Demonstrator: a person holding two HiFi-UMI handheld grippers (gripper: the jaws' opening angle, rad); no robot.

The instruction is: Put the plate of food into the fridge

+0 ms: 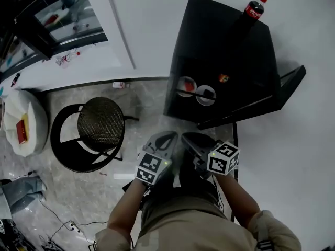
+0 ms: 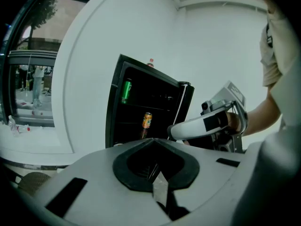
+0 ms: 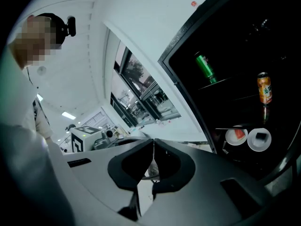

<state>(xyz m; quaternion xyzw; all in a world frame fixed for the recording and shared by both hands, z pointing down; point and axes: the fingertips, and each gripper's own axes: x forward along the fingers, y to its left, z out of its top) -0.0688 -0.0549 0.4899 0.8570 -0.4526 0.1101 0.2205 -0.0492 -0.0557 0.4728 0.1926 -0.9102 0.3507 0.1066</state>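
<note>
The two plates (image 1: 186,86) sit side by side on a low shelf inside the black fridge (image 1: 225,56). In the right gripper view the one nearer the middle of the shelf carries a reddish piece of food (image 3: 236,135). Its neighbour, toward 3 o'clock (image 3: 259,139), holds something darker. The placing therefore looks done, and I judge that what remains is to get clear and shut the door (image 1: 261,101), which stands swung out at about 2 o'clock from the person. The left claw (image 1: 168,136) is pressed together with nothing in it, its tips meeting in its own view (image 2: 151,142). The right claw (image 1: 189,139) is likewise closed and empty (image 3: 153,145). Both are held close in front of the person's chest, just beside each other at about 12 o'clock, apart from the fridge. To finish well, keep the claws closed so they serve as blunt pushers. Bring one to the door's free outer edge rather than near its hinge. First check that neither plate juts past the shelf front. Push steadily, not with a slap, because a cola bottle (image 1: 254,9) stands upright on top of the fridge and a jolt could tip it. A green can (image 3: 205,66) and an orange can (image 3: 265,88) stand on the shelves above and should be left alone. The round chair (image 1: 99,124) at 10 o'clock is well out of the way.
</note>
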